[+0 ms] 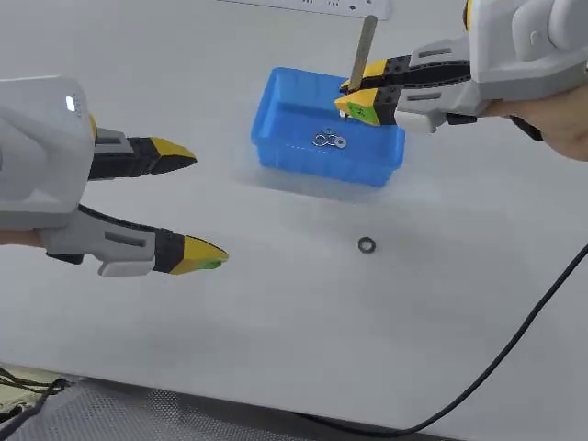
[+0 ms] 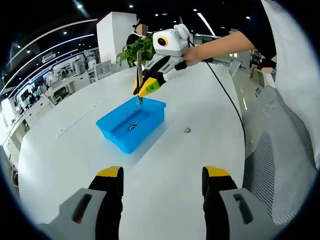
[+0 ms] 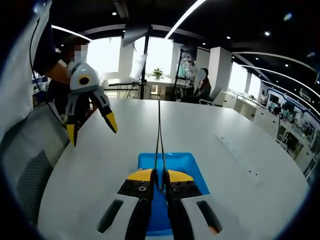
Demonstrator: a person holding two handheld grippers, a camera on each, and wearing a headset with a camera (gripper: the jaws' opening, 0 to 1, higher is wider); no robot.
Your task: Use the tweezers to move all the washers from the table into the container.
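Observation:
A blue container (image 1: 328, 129) (image 2: 131, 123) (image 3: 177, 166) sits on the white table with several washers (image 1: 329, 141) (image 2: 133, 126) inside. One dark washer (image 1: 367, 244) (image 2: 187, 130) lies on the table in front of the container. My right gripper (image 1: 356, 97) (image 3: 160, 176) is shut on the metal tweezers (image 1: 364, 48) (image 3: 160, 135) (image 2: 139, 77), held upright above the container's far right corner. My left gripper (image 1: 193, 207) (image 2: 162, 177) hovers open to the left of the container, nothing between its fingers.
A black cable (image 1: 514, 340) runs across the table at the right. The table's near edge (image 1: 184, 390) borders a grey mesh chair. A white strip (image 1: 312, 5) lies at the far edge behind the container.

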